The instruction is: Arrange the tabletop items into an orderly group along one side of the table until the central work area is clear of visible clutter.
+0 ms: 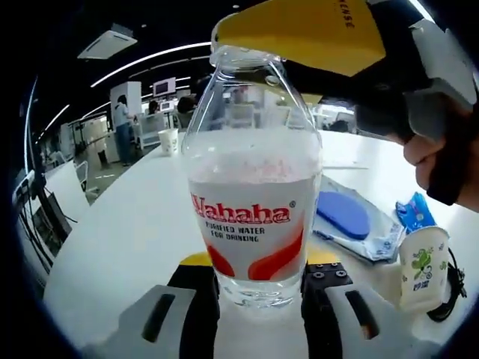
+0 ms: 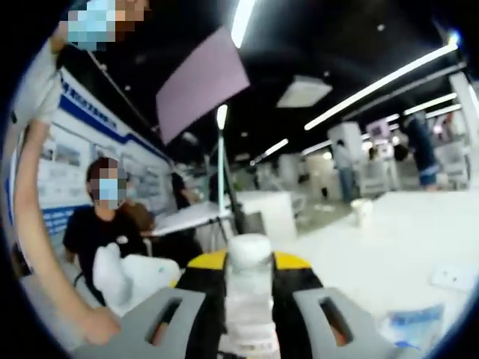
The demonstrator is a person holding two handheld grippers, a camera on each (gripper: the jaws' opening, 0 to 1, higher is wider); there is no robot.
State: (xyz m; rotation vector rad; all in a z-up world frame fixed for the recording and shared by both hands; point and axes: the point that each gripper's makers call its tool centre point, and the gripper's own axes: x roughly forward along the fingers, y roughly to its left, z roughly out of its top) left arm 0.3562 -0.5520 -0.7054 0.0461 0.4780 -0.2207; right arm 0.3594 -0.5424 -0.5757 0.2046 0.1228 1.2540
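A clear Wahaha water bottle with a red and white label stands upright on the white table. My left gripper is shut on its base, one jaw on each side. The right gripper, yellow and black, comes in from the upper right and covers the bottle's top; a hand holds it. In the right gripper view, my right gripper is shut on the bottle's white cap, with the neck running down between the jaws.
A paper cup with green print stands right of the bottle beside a black cable. A blue pad in a clear wrapper and a blue packet lie behind it. Another cup stands far off. A seated person is at left.
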